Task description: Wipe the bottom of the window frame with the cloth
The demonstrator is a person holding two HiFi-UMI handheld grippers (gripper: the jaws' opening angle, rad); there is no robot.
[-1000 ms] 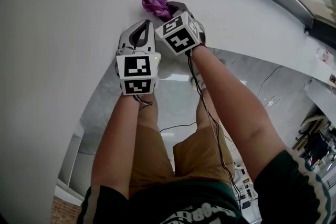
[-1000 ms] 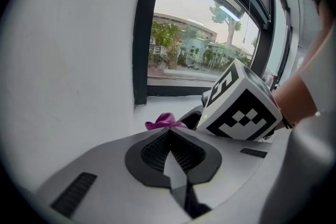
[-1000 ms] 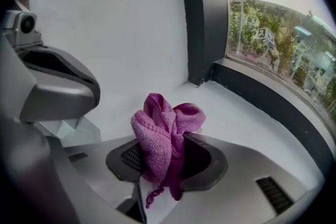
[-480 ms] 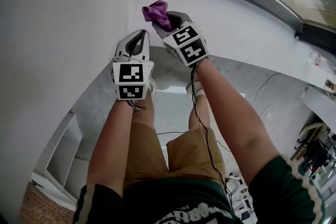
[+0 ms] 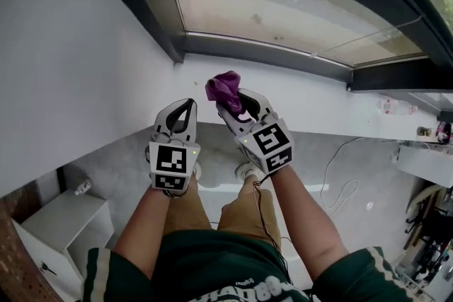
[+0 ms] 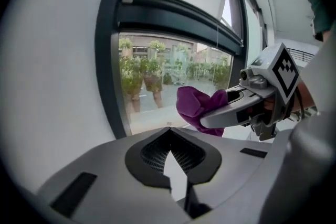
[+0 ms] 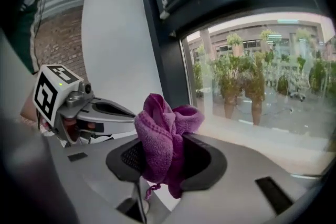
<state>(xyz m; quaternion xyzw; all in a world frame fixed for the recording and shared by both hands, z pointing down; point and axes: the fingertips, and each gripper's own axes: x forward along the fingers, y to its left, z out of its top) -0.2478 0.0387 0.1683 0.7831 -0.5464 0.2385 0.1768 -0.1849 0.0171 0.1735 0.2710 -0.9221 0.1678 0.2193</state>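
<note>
Pinching the purple cloth (image 5: 225,90) by its bunched middle, the right gripper (image 5: 231,107) holds it near the window frame (image 5: 262,51), where such soft, light towelling should squash flat easily; the left gripper (image 5: 185,103) is pressed together, empty.

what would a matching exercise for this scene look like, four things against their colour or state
Things:
1. cloth
2. left gripper
3. right gripper
4. window frame

Colour or state:
A. shut, nothing between its jaws
B. dark
C. purple, bunched up
D. shut on the cloth

Pairs: 1-C, 2-A, 3-D, 4-B
</note>
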